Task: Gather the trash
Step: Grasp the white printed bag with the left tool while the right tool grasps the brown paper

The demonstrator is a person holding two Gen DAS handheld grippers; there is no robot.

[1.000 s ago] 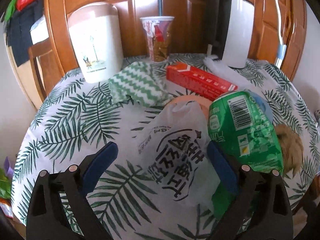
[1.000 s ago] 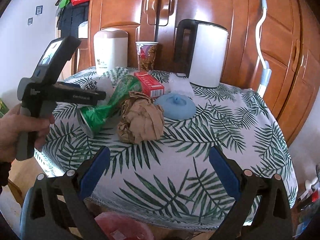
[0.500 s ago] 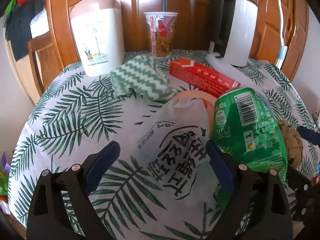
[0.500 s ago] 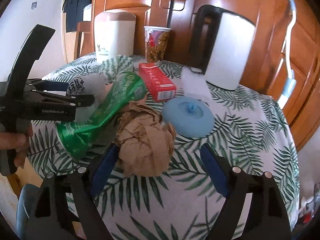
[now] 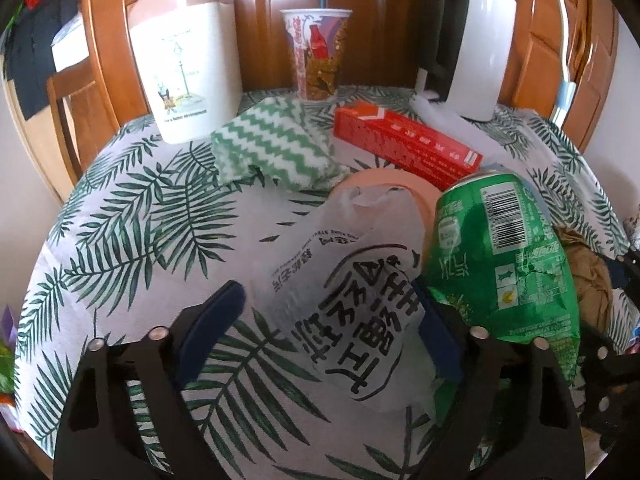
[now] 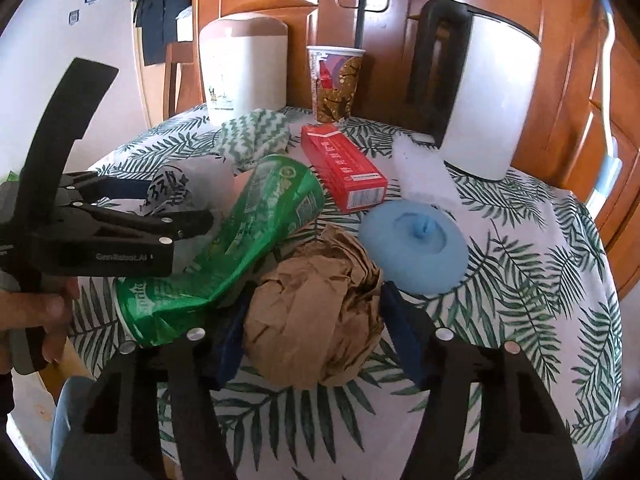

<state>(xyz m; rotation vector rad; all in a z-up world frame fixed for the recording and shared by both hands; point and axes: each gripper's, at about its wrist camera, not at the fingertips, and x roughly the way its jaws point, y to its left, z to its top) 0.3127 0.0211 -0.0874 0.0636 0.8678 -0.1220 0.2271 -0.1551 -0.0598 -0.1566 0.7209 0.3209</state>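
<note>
A crumpled white wrapper with black print (image 5: 352,300) lies on the leaf-print tablecloth between the fingers of my open left gripper (image 5: 328,312); it also shows in the right wrist view (image 6: 176,192). A crushed green bottle (image 5: 500,256) lies right of it, also seen from the right wrist (image 6: 248,236). A crumpled brown paper ball (image 6: 316,308) sits between the fingers of my open right gripper (image 6: 316,324), the pads beside it, not closed. The left gripper (image 6: 120,216) shows from the side in the right wrist view.
A red box (image 5: 404,144), a green zigzag cloth (image 5: 272,148), a paper cup (image 5: 316,52), a white canister (image 5: 184,64) and a white kettle (image 5: 476,36) stand further back. A blue round lid (image 6: 416,252) lies right of the paper ball. Wooden cabinets stand behind the table.
Both grippers have moved forward: the left one has come around the white wrapper, the right one has come down to the table and around the brown paper ball.
</note>
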